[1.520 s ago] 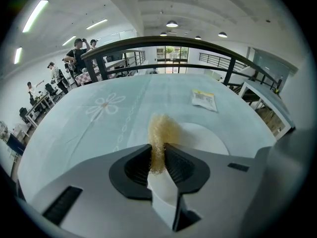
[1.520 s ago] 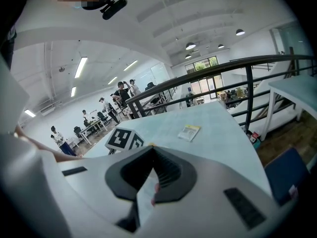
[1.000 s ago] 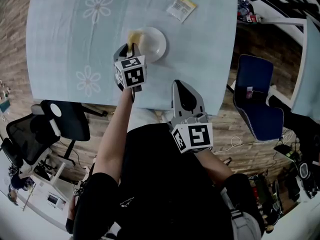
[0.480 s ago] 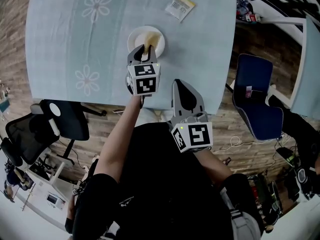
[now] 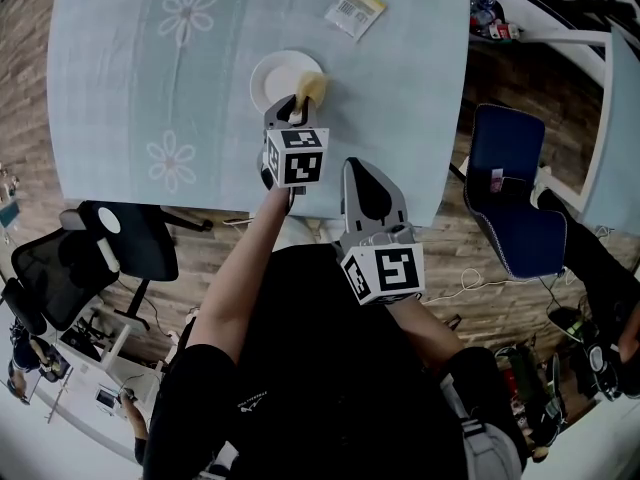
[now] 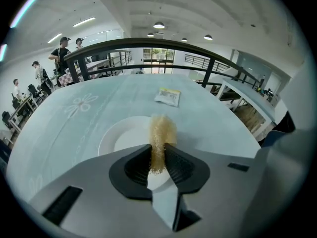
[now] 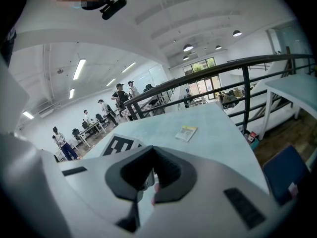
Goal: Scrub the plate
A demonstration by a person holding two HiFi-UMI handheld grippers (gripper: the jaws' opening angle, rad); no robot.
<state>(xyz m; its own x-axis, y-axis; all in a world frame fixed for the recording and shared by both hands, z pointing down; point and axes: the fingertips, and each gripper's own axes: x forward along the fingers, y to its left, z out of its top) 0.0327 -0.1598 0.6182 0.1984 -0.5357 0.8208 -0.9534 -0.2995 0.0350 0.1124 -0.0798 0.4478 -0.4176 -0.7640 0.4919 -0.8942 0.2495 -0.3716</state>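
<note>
An open-plan office on an upper level (a mezzanine, going by the view over the edge). A dark metal railing [image 6: 148, 42] runs behind the tabletop [image 5: 130, 78], and beyond it people [image 7: 59, 138] stand and sit among rows of desks [image 7: 91, 128] on the level below. Recessed ceiling lights [image 6: 159, 25] and long strip lights [image 7: 78, 68] hang from a white ceiling. Around the tabletop, which is draped in a pale blue flowered cloth, stand a black mesh office chair [image 5: 60, 258] and a blue chair [image 5: 510, 198] on a wood-plank floor [image 5: 25, 138], with loose cables [image 5: 470, 290] trailing across it.
</note>
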